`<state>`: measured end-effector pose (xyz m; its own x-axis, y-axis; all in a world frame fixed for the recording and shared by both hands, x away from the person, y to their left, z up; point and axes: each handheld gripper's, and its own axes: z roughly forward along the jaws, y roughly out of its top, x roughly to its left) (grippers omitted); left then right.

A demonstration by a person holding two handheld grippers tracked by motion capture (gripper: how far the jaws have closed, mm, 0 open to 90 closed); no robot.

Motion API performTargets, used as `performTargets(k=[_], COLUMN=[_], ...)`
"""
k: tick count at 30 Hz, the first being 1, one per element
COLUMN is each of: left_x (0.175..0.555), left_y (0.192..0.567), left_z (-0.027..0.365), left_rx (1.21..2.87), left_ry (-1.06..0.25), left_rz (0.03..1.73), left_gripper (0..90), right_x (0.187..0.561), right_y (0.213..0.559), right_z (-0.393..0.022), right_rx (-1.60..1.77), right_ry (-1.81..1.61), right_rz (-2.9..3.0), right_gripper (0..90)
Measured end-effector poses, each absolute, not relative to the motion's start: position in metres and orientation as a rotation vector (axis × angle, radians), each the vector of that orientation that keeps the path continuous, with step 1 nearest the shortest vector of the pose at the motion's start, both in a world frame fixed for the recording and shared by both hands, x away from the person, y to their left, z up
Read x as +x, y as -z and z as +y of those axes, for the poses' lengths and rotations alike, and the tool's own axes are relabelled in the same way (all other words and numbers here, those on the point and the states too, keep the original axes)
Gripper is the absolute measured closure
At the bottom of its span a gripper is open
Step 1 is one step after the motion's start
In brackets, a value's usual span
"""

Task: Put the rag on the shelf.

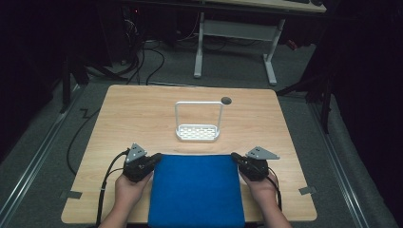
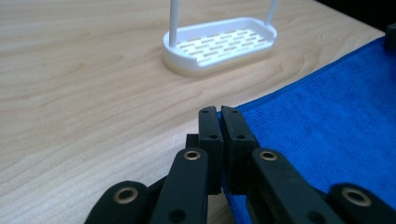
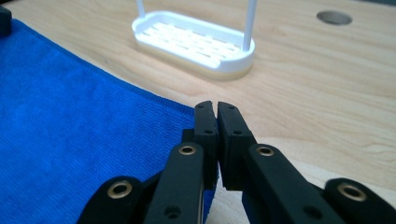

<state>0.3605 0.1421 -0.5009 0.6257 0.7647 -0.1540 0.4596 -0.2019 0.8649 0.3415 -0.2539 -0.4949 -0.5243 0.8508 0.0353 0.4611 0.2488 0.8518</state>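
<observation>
A blue cloth (image 1: pixel 196 190) lies flat on the near half of the wooden table (image 1: pixel 138 109), its near edge hanging over the front. My left gripper (image 1: pixel 157 157) is at the cloth's far left corner, my right gripper (image 1: pixel 234 157) at its far right corner. In the left gripper view the jaws (image 2: pixel 219 112) are pressed together with the cloth (image 2: pixel 327 116) corner pinched between them. The right gripper view shows the same: jaws (image 3: pixel 216 106) shut on the cloth (image 3: pixel 70 121) corner, blue fabric showing beneath the pads.
A white slotted rack (image 1: pixel 197 133) with a tall loop handle stands mid-table just beyond the cloth. A round hole (image 1: pixel 226 100) is in the tabletop behind it. Bare wood lies left and right of the rack. Beyond the table are floor cables and a white desk frame (image 1: pixel 235 33).
</observation>
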Motion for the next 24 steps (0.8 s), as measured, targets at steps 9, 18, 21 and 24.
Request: performTargets(k=[9, 18, 21, 24], left_x=[0.349, 0.346, 0.349, 0.350], left_y=[0.481, 0.463, 0.454, 0.445], left_z=[0.144, 0.144, 0.148, 0.151], left_rx=[1.761, 1.705, 1.683, 1.654], left_ry=[-0.431, -0.447, -0.465, -0.481], left_rz=[0.930, 0.899, 0.898, 0.891], left_gripper=[87.8, 87.9, 88.0, 88.0], right_x=[0.329, 0.326, 0.326, 0.326], right_y=[0.477, 0.458, 0.445, 0.433], right_z=[-0.255, -0.256, -0.257, -0.258], right_rx=[1.154, 1.131, 1.113, 1.092], right_ry=[-1.293, -1.361, -1.390, -1.410], right_rz=[1.998, 1.934, 1.895, 1.854], right_gripper=[87.8, 88.0, 88.0, 88.1])
